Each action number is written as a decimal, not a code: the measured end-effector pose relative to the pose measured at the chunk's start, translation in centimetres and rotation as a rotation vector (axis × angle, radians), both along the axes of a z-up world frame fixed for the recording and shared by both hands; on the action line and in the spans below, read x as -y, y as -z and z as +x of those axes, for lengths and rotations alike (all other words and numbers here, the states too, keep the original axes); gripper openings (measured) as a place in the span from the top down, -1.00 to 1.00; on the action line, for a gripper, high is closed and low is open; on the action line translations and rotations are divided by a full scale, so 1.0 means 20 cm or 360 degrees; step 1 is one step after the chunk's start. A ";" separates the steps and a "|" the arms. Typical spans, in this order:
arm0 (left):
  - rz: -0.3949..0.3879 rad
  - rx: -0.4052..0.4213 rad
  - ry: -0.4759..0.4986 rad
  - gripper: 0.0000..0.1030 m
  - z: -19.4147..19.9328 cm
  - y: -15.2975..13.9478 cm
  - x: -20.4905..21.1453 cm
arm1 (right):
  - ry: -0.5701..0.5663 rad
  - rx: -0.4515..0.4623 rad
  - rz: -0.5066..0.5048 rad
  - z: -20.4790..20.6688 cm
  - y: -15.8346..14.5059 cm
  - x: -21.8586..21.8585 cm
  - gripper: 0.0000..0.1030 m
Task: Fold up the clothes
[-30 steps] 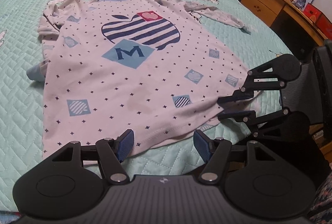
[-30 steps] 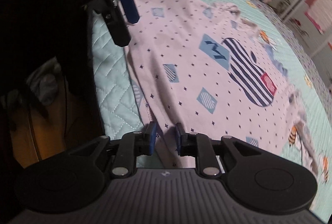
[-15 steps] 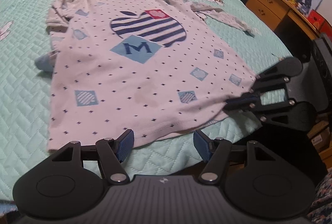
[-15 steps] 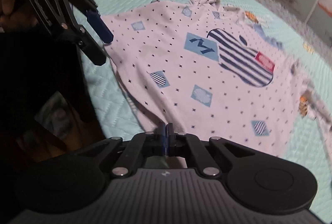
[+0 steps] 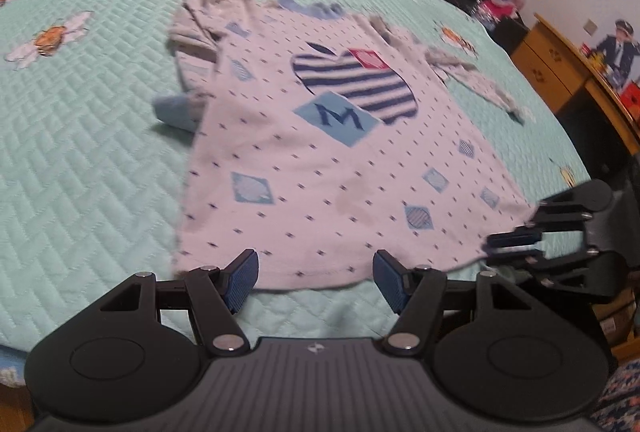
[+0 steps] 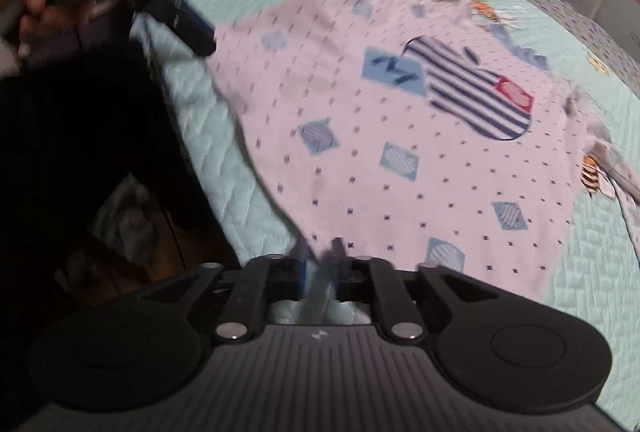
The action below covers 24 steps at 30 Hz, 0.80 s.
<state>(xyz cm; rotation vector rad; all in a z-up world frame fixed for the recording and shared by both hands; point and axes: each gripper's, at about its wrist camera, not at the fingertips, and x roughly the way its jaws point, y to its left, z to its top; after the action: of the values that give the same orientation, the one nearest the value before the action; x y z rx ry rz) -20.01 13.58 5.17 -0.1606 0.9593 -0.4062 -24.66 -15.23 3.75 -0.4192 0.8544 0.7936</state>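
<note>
**A:** Squaring the hem before folding, is that the step? Where is the long-sleeved shirt (image 5: 320, 183)?

**B:** I judge so. It lies front up on the quilted bedspread (image 5: 100, 151), with its collar toward 12 o'clock and its hem nearest us. In the left wrist view one sleeve is bunched at 10 o'clock, with its blue cuff (image 5: 176, 111) showing.

**A:** And the jaws?

**B:** The left gripper (image 5: 316, 282) has its jaws spread wide. The hem sits just at their tips and nothing is pinched. The right gripper (image 6: 320, 260) has just been opening its jaws. There is a narrow gap, and the hem corner lies between them, but the pads don't seem to press it.

**A:** So how should it be done?

**B:** Close both pairs squarely on the two hem corners, catching both layers. Lift them together and keep the hem taut. Flatten that bunched sleeve before folding.
</note>
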 end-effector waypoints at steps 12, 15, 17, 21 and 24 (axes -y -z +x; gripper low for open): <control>-0.0273 -0.0111 -0.0068 -0.28 0.10 0.06 -0.01 | 0.0512 -0.0675 0.0804 0.25 0.21 -0.05 0.65; -0.0238 -0.0200 -0.0132 -0.27 0.09 0.16 -0.02 | 0.0541 -0.0693 0.0777 0.23 0.23 -0.06 0.68; -0.0258 -0.0179 -0.0121 -0.28 0.07 0.15 -0.03 | 0.0529 -0.0671 0.0778 0.22 0.19 -0.06 0.66; -0.0351 -0.0113 -0.0152 -0.28 0.07 0.11 -0.08 | 0.0540 -0.0625 0.0880 0.22 0.13 -0.02 0.37; -0.0419 0.0007 -0.0269 -0.28 0.09 0.05 -0.16 | 0.0620 -0.0627 0.0784 0.24 0.22 -0.03 0.27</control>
<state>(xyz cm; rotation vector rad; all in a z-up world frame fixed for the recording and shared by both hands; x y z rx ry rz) -18.27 16.71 4.24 -0.4762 0.8779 -0.3752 -19.77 -14.65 -0.60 0.3444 1.0249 0.6990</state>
